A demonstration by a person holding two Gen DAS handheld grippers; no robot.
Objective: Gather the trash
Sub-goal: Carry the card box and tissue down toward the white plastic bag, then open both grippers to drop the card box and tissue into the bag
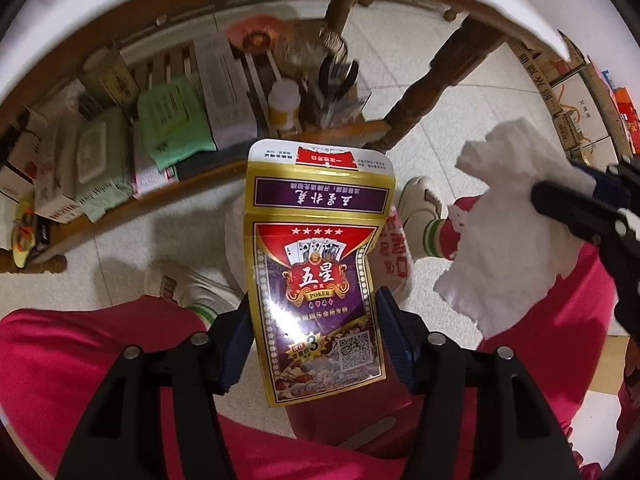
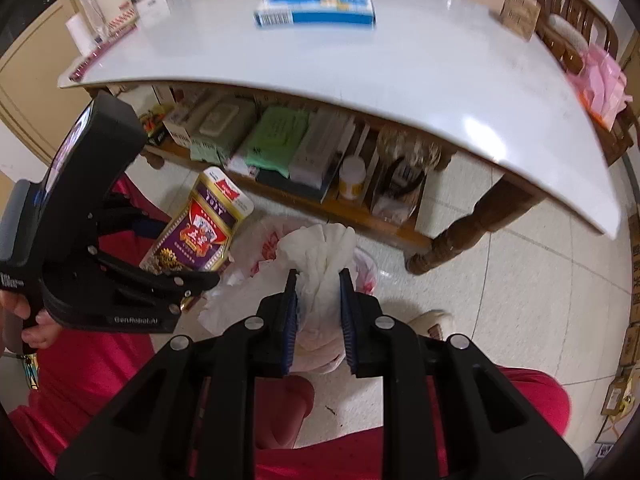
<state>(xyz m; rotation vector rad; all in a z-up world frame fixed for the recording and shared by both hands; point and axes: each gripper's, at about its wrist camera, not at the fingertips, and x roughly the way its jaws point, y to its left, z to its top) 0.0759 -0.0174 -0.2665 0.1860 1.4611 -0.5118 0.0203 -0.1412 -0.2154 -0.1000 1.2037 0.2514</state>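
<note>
1. The left tool (image 1: 312, 344), low in the centre of its own view, is closed on the sides of an empty playing-card box (image 1: 316, 280), flap open and pointing up the frame. In the right wrist view the same box (image 2: 196, 232) shows at centre left, held over the floor.

2. The right tool (image 2: 318, 320), at lower centre of its view, is clamped on a crumpled white tissue (image 2: 324, 256). From the left wrist view the tissue (image 1: 512, 224) sits at the right edge of the frame.

3. A white plastic bag (image 2: 256, 252) with red print lies on the tiled floor just beyond both tools, between the person's feet; it looks like the trash bag. Whether anything is already inside cannot be told.

4. Progress, as a judgement: two pieces of trash are picked up and brought near the bag, but neither is dropped in yet.

5. On the white bench (image 2: 440, 80), in the upper part of the right wrist view, a blue-and-white box (image 2: 316, 10) remains; whether it counts as trash is unclear.
</note>
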